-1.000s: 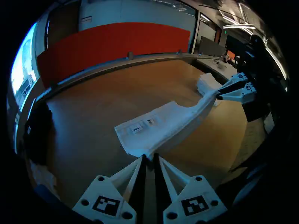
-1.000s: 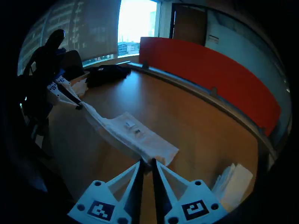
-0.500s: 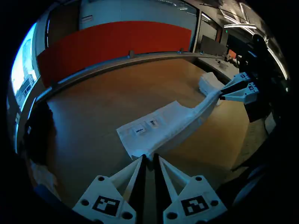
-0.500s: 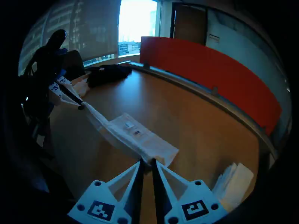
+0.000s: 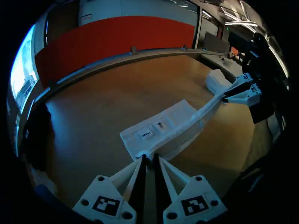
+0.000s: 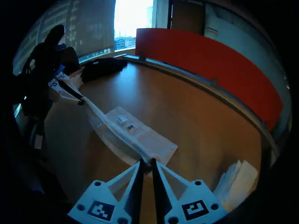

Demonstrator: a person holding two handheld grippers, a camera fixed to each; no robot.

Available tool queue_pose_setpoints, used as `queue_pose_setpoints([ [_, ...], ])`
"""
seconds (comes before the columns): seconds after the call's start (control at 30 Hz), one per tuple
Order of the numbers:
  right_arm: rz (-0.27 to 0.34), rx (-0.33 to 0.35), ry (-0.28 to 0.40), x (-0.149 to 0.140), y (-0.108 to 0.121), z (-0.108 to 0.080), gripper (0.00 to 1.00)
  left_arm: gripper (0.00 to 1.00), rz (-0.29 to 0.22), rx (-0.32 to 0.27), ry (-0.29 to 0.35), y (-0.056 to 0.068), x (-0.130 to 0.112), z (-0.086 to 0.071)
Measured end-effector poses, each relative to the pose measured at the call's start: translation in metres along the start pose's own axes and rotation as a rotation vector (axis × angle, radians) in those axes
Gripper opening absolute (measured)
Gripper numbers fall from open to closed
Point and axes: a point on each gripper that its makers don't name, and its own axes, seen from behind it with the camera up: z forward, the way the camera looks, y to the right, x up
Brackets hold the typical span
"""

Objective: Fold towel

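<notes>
Lowered, soft white towel [image 5: 168, 125] sags stretched, flatter

Towel [image 5: 164, 128] corner out of sight between the left gripper's [image 5: 149, 159] jaws; its two tags [image 5: 145, 133] illegibly small.

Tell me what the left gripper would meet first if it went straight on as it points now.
The towel: the left gripper pinches its edge, and the cloth lies straight ahead. Beyond it, probably the table.
</notes>
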Motion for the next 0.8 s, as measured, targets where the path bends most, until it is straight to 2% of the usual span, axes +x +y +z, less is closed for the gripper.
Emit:
queue_pose_setpoints([
  [0.27,0.016,0.001,-0.034,-0.009,0.011,0.023,0.15,0.14,0.013,0.013,-0.02,-0.011,-0.001,0.028],
  [0.8,0.028,-0.001,-0.089,-0.026,0.029,0.055,0.15,0.15,0.034,0.035,-0.047,-0.025,-0.005,0.065],
])
